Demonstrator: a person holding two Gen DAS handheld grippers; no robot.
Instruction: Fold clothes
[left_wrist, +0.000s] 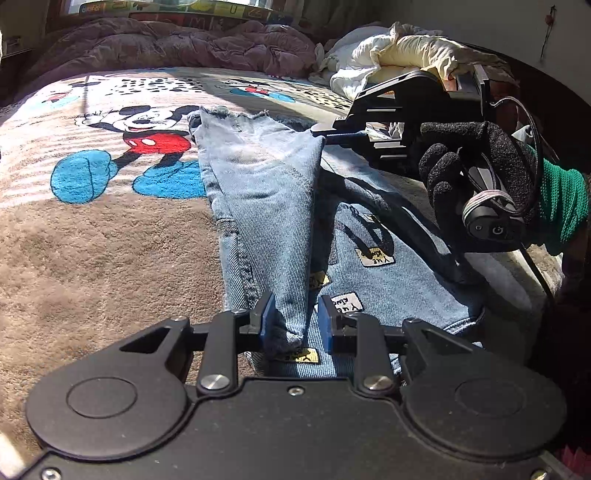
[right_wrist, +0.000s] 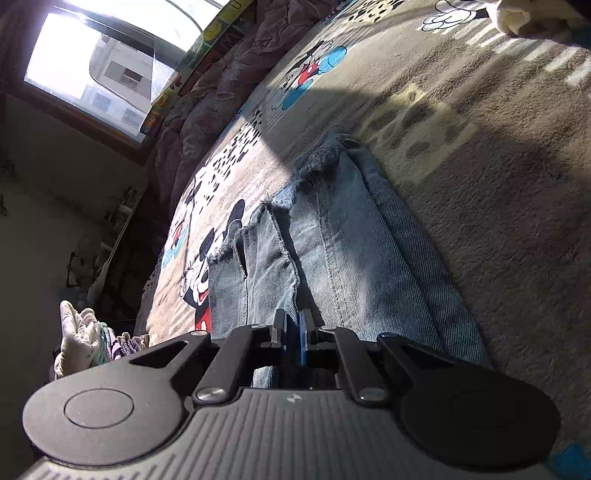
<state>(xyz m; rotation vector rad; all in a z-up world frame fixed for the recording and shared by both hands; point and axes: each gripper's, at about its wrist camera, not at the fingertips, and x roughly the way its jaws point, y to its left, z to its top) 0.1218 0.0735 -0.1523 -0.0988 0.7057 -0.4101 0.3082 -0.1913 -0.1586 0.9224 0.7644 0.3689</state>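
Observation:
Light blue jeans (left_wrist: 258, 192) with yellow and white patches lie on a Mickey Mouse blanket (left_wrist: 110, 221) on a bed. My left gripper (left_wrist: 295, 317) has its blue pads apart, with a lifted fold of denim between them, touching only the left pad. My right gripper (right_wrist: 292, 332) is shut on the edge of the jeans (right_wrist: 351, 251) and holds it raised; it shows in the left wrist view (left_wrist: 325, 134), held by a black-gloved hand, pinching the far corner of the fold. The frayed hems (right_wrist: 255, 221) lie ahead.
A purple quilt (left_wrist: 177, 40) is bunched at the bed's far side. A pile of cream and white clothes (left_wrist: 399, 55) lies at the far right. A window (right_wrist: 110, 62) and a floor with clutter (right_wrist: 85, 339) are past the bed's edge.

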